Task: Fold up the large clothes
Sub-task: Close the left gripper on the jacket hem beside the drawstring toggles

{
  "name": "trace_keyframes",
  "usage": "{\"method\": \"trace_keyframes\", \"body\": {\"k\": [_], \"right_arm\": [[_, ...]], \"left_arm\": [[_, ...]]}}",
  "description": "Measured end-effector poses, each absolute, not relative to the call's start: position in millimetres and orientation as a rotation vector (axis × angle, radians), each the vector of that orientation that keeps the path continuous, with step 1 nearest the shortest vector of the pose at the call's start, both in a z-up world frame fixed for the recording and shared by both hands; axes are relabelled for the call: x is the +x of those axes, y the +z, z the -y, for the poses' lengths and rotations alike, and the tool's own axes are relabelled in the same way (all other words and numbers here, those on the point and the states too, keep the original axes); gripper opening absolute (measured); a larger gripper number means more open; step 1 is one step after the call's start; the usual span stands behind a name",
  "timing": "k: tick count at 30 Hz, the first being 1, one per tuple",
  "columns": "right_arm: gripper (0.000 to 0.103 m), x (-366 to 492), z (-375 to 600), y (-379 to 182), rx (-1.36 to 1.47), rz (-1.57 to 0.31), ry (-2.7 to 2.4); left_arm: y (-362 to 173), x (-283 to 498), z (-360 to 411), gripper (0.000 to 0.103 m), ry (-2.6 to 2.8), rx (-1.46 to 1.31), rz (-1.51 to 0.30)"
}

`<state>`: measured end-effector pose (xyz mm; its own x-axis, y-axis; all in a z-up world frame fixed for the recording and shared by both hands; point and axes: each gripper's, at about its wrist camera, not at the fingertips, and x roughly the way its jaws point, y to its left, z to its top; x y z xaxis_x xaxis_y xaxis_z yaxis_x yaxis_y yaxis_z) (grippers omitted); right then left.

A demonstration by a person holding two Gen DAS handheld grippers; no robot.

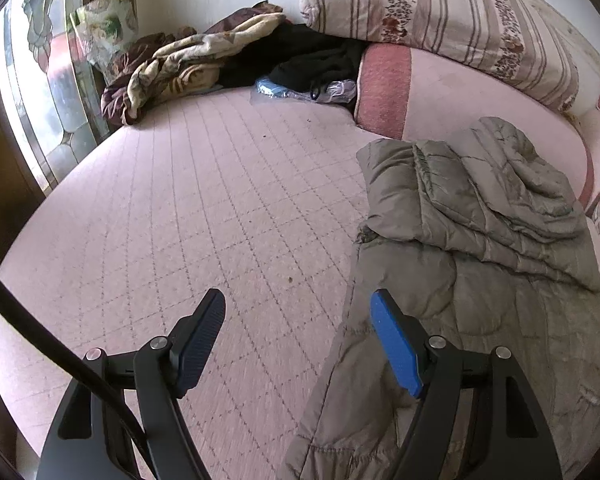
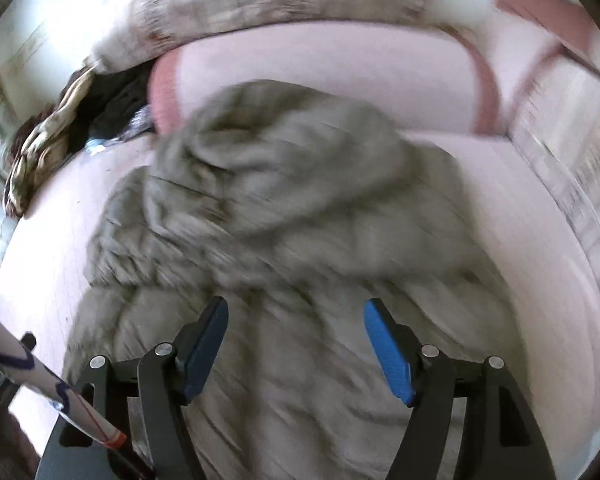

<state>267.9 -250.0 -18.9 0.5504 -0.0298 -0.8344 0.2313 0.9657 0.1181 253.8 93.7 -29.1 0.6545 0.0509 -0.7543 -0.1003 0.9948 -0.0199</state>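
Left wrist view: grey-olive quilted puffer jacket (image 1: 480,240) lies on the pink quilted bed cover (image 1: 220,220), partly folded over itself, right of the left gripper (image 1: 298,304).
Left gripper fingers: spread apart, nothing between them.
Right gripper (image 2: 296,312): above the jacket (image 2: 284,208), fingers apart, empty; view blurred.
Behind: striped floral pillow (image 1: 440,12).

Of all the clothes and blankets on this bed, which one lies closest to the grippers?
The grey-green padded jacket, spread right under both grippers. The brown-and-cream blanket and the black clothing are heaped far off by the wall.
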Motion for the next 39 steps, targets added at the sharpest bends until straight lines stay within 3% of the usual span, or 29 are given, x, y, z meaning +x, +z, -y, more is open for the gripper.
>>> {"method": "trace_keyframes", "body": {"k": [8,14,24,26,35,39], "right_arm": [[0.082,133.5,378.6,-30.0,0.387,-0.982,-0.349],[0.083,69.4,433.5,-66.2,0.534,-1.003,-0.38],[0.083,54.7,472.3,-122.7,0.768,-0.988,-0.275],[0.089,56.9,471.5,-127.7,0.792,-0.968,-0.238],[0.09,73.8,463.7,-148.3,1.049,-0.892,0.032],[0.09,71.3,444.2,-147.7,1.031,-0.953,0.153]], "left_arm": [[-17.9,219.6,-91.8,0.074,0.053,-0.072,-0.823],[-32.2,189.3,-118.7,0.074,0.037,-0.203,-0.915],[-82.3,163.3,-146.8,0.076,-0.032,-0.391,-1.114],[-94.9,175.2,-140.5,0.076,-0.09,-0.433,-1.167],[-101.6,174.5,-101.1,0.08,-0.31,-0.505,-1.223],[-96.8,144.9,-95.7,0.08,-0.347,-0.484,-1.218]]}}
